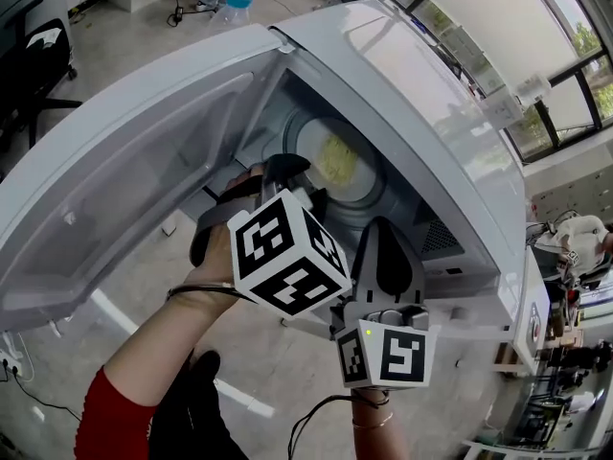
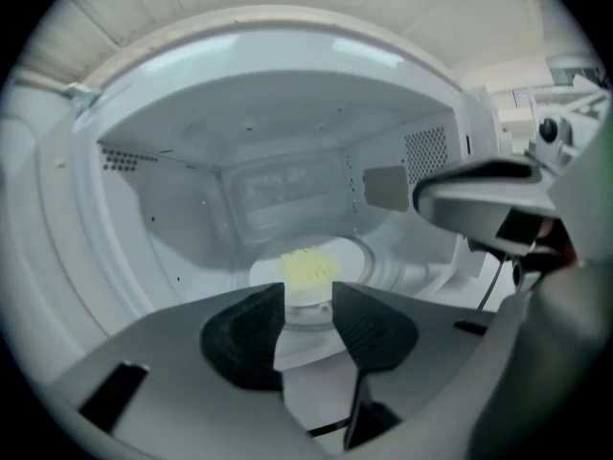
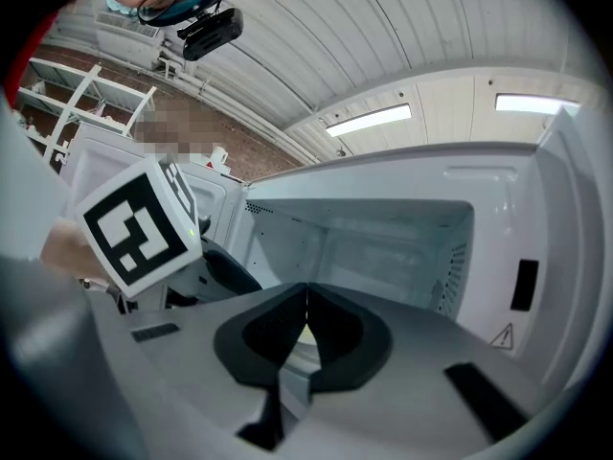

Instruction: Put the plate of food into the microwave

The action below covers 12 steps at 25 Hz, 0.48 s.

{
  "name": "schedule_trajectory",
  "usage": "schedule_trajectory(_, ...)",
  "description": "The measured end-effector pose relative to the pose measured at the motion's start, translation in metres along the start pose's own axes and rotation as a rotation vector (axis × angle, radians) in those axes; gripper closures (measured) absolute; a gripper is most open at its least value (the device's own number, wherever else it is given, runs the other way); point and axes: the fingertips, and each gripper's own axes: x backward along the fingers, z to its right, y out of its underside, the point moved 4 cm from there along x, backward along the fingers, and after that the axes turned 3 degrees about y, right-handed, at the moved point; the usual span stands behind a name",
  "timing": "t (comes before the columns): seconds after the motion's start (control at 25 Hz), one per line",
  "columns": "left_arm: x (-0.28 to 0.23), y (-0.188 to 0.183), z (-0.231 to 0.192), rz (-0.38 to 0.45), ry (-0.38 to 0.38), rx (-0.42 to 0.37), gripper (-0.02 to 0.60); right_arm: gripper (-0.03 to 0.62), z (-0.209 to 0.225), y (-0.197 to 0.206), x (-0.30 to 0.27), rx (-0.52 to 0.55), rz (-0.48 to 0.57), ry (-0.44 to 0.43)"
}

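Note:
The white microwave [image 1: 412, 84] stands open, its door [image 1: 124, 180] swung out to the left. A white plate with yellow food [image 1: 337, 161] lies on the turntable inside; the left gripper view shows the plate of food [image 2: 308, 268] just past the jaw tips. My left gripper [image 1: 285, 173] reaches into the cavity. In its own view, the left gripper [image 2: 308, 295] shows a clear gap between the pads, which press on nothing. My right gripper [image 1: 383, 236] hovers at the microwave's front edge. Its own view shows the right gripper [image 3: 306, 293] shut and empty, with the tips touching.
The open door hangs close on the left of both arms. On the floor beyond are a blue-capped bottle [image 1: 234, 2] and a black chair [image 1: 38, 65]. Another person [image 1: 575, 240] sits at the far right. The left gripper's marker cube [image 3: 134, 233] is beside the right gripper.

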Motion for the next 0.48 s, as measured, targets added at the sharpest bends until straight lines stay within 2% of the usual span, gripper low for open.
schedule_trajectory(0.2, 0.035, 0.003, 0.000, 0.212, 0.071, 0.287, 0.525, 0.579, -0.003, -0.008, 0.010, -0.004, 0.022, -0.026)
schedule_trajectory(0.32, 0.055, 0.006, 0.003, 0.328, 0.170, 0.469, 0.568, 0.579, -0.007, -0.017, 0.020, -0.031, 0.024, -0.046)
schedule_trajectory(0.48, 0.081, 0.002, 0.016, 0.436, 0.351, 0.673, 0.572, 0.579, -0.013, -0.026, 0.043, -0.091, 0.010, -0.056)
